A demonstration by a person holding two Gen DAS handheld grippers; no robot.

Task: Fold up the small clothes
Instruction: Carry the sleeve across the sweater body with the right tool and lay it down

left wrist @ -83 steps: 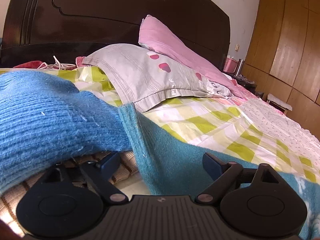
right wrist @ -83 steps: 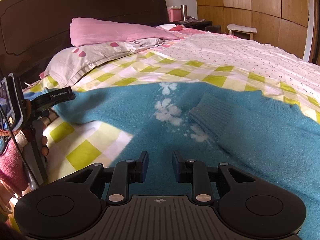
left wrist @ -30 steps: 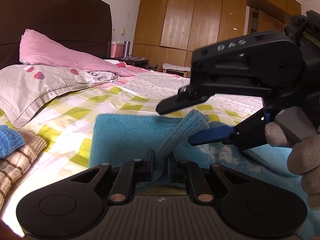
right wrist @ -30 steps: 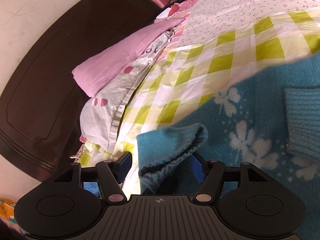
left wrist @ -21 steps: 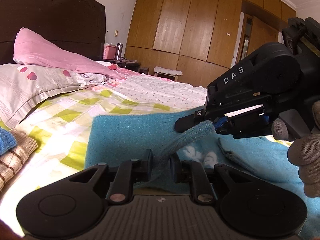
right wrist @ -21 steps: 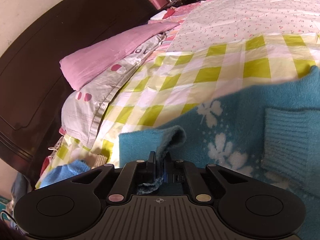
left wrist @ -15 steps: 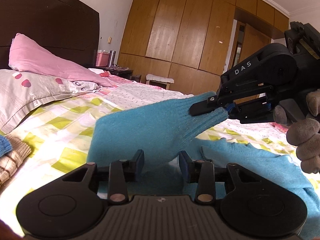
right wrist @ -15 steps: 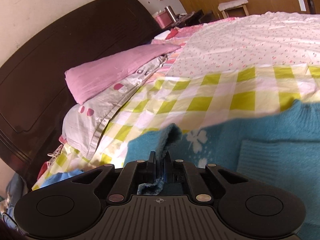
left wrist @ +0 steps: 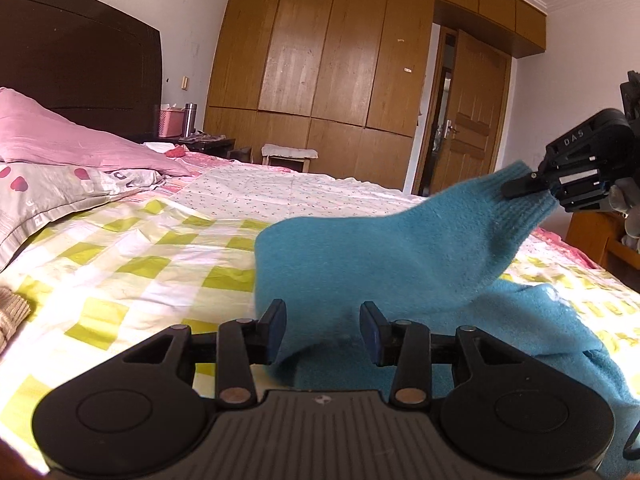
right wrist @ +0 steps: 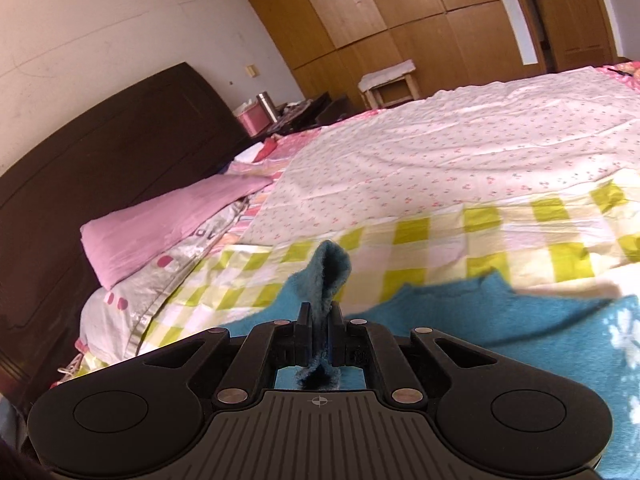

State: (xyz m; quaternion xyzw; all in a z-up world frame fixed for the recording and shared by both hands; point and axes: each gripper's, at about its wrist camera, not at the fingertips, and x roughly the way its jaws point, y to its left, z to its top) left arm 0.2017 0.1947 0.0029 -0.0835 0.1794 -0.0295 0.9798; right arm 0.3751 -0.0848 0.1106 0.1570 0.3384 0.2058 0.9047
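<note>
A teal knitted sweater (left wrist: pixel 384 256) with white flower marks lies on the green-checked bedsheet (left wrist: pixel 132 264). My right gripper (right wrist: pixel 320 320) is shut on the ribbed cuff of its sleeve (right wrist: pixel 326 276) and holds it lifted. In the left wrist view the right gripper (left wrist: pixel 528 188) shows at the far right, pulling the cuff (left wrist: pixel 516 196) up and to the right. My left gripper (left wrist: pixel 322 328) is open, its fingers on either side of the sleeve's lower part without pinching it. The sweater's body (right wrist: pixel 520 340) stays flat on the bed.
Pink and grey pillows (left wrist: pixel 60 168) lie against the dark headboard (left wrist: pixel 80 80). A brown striped garment (left wrist: pixel 12 316) lies at the left edge. A floral sheet (right wrist: pixel 460 152) covers the far bed. Wooden wardrobes (left wrist: pixel 340 60), a stool (left wrist: pixel 290 156) and a nightstand (right wrist: pixel 296 114) stand beyond.
My right gripper closed on the sleeve cuff and carried it up and to the right. My left gripper let go of the sleeve and opened.
</note>
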